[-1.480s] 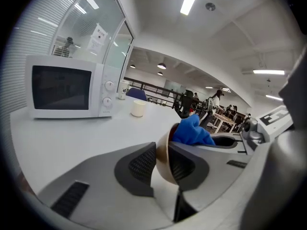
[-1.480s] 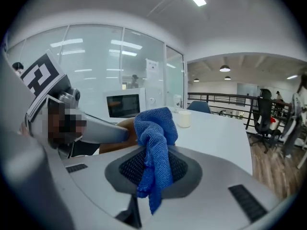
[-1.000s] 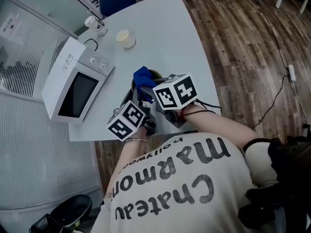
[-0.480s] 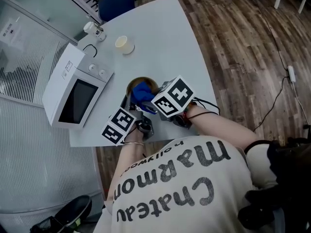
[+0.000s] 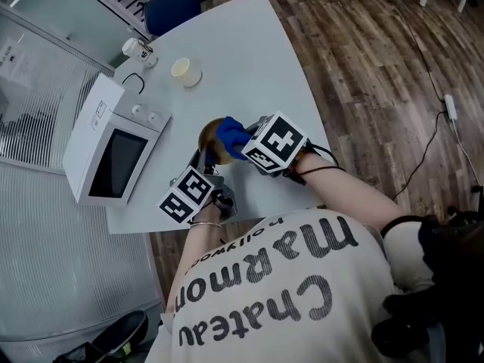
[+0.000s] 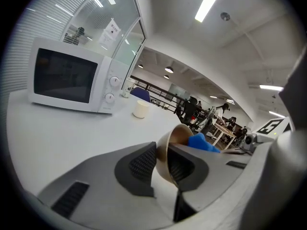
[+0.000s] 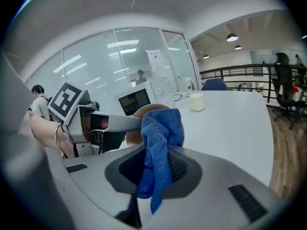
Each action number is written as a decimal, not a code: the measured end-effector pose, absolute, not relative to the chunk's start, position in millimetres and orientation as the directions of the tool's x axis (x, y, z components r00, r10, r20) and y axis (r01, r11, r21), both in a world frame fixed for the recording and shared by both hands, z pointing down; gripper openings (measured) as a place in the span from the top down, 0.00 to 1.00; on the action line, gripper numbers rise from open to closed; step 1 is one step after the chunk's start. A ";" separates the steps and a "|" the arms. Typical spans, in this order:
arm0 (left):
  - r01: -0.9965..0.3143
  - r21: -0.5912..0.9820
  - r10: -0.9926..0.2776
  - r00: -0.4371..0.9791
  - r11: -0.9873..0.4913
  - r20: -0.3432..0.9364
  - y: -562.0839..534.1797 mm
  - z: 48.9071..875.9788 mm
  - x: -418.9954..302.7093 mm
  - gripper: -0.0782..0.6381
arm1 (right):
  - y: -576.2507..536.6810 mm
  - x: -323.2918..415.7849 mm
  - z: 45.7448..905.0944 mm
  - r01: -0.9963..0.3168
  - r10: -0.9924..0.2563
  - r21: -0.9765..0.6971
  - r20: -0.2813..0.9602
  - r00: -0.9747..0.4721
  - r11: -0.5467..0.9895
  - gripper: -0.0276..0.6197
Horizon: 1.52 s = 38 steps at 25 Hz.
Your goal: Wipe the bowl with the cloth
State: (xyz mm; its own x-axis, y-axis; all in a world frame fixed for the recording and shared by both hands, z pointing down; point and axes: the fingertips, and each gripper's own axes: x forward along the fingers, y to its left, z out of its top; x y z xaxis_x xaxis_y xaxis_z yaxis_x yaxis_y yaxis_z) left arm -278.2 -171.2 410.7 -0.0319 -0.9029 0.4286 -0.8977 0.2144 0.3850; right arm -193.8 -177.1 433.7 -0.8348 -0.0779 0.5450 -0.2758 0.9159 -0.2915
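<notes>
A tan bowl (image 5: 211, 138) is held tilted above the white table (image 5: 249, 66), its rim clamped between the pads of my left gripper (image 6: 163, 163), which is shut on it. The bowl (image 6: 173, 143) shows edge-on in the left gripper view. My right gripper (image 7: 156, 169) is shut on a blue cloth (image 7: 160, 147), whose bunched upper end presses against the bowl (image 7: 139, 114). In the head view the blue cloth (image 5: 231, 136) sits at the bowl's right side, just ahead of my right gripper (image 5: 243, 144). My left gripper (image 5: 204, 161) reaches the bowl from below.
A white microwave (image 5: 110, 150) stands at the table's left. A cream cup (image 5: 184, 72) and a small white mug (image 5: 136, 49) sit farther back, near a blue chair (image 5: 172, 10). The table's right edge drops to wooden floor (image 5: 378, 89).
The bowl and both grippers have shifted slightly back and left on the table. The right gripper has swung the blue cloth from the bowl's top round to its right side.
</notes>
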 end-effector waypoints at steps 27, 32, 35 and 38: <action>-0.945 0.257 -0.846 -0.038 0.204 0.532 -160.4 436.2 -275.2 0.84 | -161.5 -205.8 406.8 -0.192 -0.050 -0.243 0.492 -0.869 0.951 0.86; -0.988 0.104 -0.846 -0.044 0.116 0.532 -157.7 426.0 -262.0 0.86 | -143.3 -221.3 411.1 -0.155 -0.019 -0.213 0.530 -0.848 0.965 0.86; -0.994 0.072 -0.844 -0.032 0.084 0.535 -154.5 426.7 -257.8 0.86 | -146.3 -222.1 418.4 -0.193 -0.063 -0.185 0.544 -0.837 0.964 0.86; -0.995 0.065 -0.842 -0.026 0.072 0.540 -152.3 431.2 -256.7 0.87 | -147.3 -223.4 424.2 -0.222 -0.088 -0.193 0.534 -0.841 0.956 0.86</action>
State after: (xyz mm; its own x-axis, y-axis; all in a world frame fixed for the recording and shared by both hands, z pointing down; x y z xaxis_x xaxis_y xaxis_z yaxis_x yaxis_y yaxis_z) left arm -256.7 -152.3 431.2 -0.0257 -0.8415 0.5396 -0.9952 0.0724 0.0655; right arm -223.4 -147.3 424.2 -0.8409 -0.0880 0.5340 -0.2223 0.9558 -0.1926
